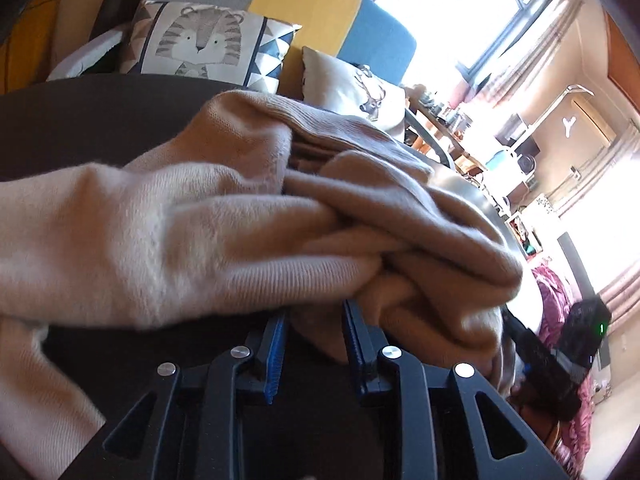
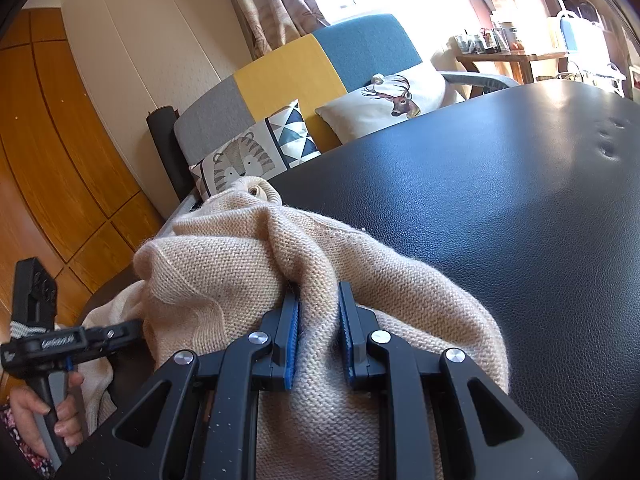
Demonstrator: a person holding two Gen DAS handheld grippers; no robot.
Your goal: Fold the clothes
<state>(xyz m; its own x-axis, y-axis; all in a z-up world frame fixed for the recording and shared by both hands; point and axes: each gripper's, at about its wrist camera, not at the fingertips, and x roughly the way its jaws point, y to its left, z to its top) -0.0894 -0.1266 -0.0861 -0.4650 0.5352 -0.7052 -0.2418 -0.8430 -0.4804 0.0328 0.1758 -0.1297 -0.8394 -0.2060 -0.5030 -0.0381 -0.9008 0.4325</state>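
- One beige knit sweater [image 2: 224, 264]
- Two tongs: left tongs [image 1: 314, 330], right tongs [image 2: 319, 312]
- Two cushions: tiger cushion [image 2: 244, 158], deer cushion [image 2: 384, 100]
- One black bench [image 2: 500, 184]

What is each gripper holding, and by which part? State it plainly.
Both hold the beige knitted sweater. The right gripper pinches a raised fold of its bunched body. The left gripper pinches a bunched clump of it; which part cannot be told.

A sofa back of grey, yellow and blue fabric panels [image 2: 288, 68] crosses the upper middle, with a tiger-print cushion [image 2: 244, 158] and a deer-print cushion [image 2: 394, 98]. Orange wooden wall panelling [image 2: 52, 152] fills the left; a sunlit window [image 1: 472, 4] glares upper right.
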